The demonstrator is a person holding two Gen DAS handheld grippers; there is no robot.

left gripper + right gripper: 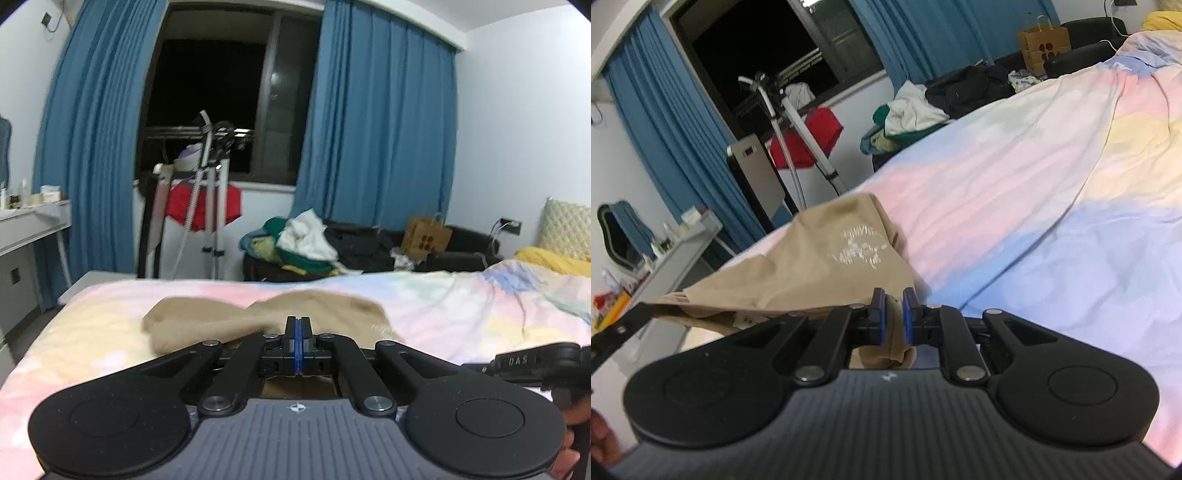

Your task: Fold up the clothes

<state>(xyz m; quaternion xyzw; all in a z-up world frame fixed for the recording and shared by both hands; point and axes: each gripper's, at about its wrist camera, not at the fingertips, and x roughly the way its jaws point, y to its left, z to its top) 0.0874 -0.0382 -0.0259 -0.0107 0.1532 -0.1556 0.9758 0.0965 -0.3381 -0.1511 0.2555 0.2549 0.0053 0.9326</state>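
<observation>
Lying crumpled on the pastel tie-dye bed (pixel 424 291), one tan garment (pixel 812 258) carries a cracked white print whose letters cannot be read. Two tongs show: the left tongs (pixel 298 332) are pressed together, tan cloth visible beneath them; the right tongs (pixel 893 314) pinch the garment's edge, pads slightly apart around the fabric.

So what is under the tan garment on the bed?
The tan garment lies on the pastel bedsheet, which shows all around it. Whether anything else lies beneath it cannot be seen, because the cloth covers that spot. The right hand-held gripper has a fold of it between its pads.
</observation>
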